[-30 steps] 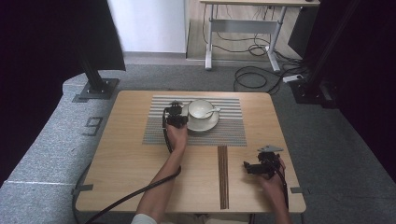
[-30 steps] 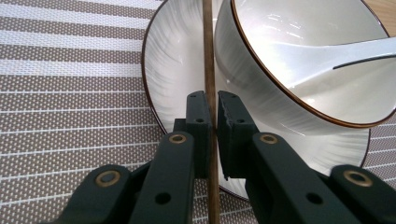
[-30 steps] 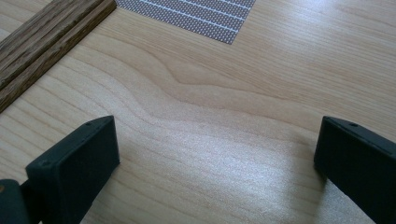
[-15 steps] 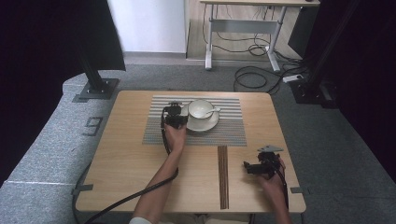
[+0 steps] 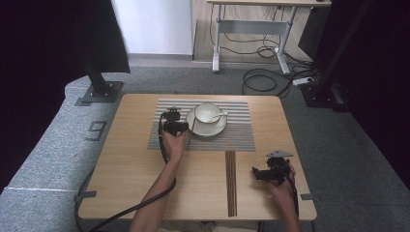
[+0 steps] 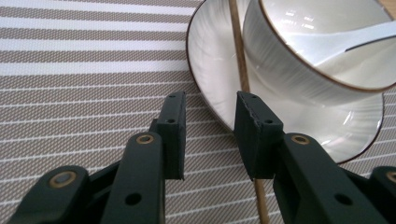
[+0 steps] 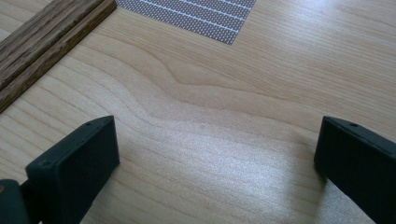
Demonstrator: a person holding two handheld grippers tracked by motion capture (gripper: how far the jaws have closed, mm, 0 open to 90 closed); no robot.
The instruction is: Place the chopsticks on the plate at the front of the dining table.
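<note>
A white cup with a white spoon in it stands on a white saucer on the striped placemat. A thin wooden stick leans on the saucer's left rim and runs down under my left gripper's right jaw. My left gripper sits just left of the saucer. Its jaws have just been opening, and the pads do not press on the stick. My right gripper rests wide open over bare wood at the front right, with nothing between its jaws.
A dark wooden strip of two bars lies lengthwise on the table between the hands. Cables trail from both grippers over the front edge. Black stands and a desk are on the floor beyond the table.
My left gripper has drawn back slightly from the saucer, towards the person. The right hand has not moved.
</note>
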